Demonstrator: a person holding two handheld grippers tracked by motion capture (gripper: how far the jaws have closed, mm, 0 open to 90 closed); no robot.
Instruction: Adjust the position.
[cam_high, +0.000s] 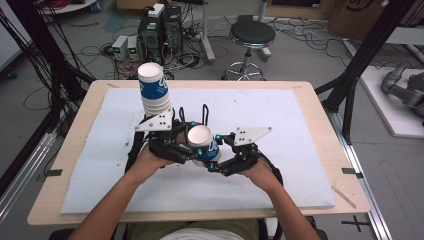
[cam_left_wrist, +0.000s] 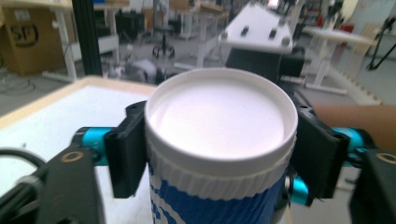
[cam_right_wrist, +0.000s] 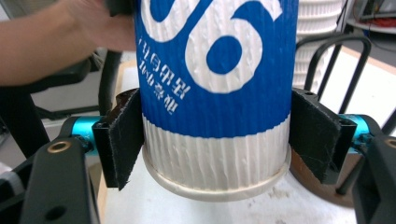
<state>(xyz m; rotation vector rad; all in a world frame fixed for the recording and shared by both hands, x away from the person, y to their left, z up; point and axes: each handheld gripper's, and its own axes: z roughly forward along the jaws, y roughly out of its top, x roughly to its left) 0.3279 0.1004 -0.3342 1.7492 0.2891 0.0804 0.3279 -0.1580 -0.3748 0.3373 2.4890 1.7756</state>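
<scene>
A blue-and-white ribbed paper cup (cam_high: 201, 135) stands upside down, white base up, at the middle of the white mat (cam_high: 280, 110). My left gripper (cam_high: 195, 138) reaches in from the left. In the left gripper view its pads (cam_left_wrist: 128, 154) lie against both sides of the cup (cam_left_wrist: 219, 116) just under the base rim. My right gripper (cam_high: 214, 152) comes from the right and is shut on the same cup lower down. In the right gripper view its pads (cam_right_wrist: 123, 140) press the cup (cam_right_wrist: 215, 70) near the white ribbed mouth band. A tall stack of inverted cups (cam_high: 152, 90) stands behind the left hand.
Black wire loops (cam_high: 205, 112) rise from the mat just behind the cup, beside the stack (cam_right_wrist: 317, 28). The mat lies on a wooden table (cam_high: 75, 150). A stool (cam_high: 251, 35) and computer cases (cam_high: 160, 30) stand on the floor beyond the far edge.
</scene>
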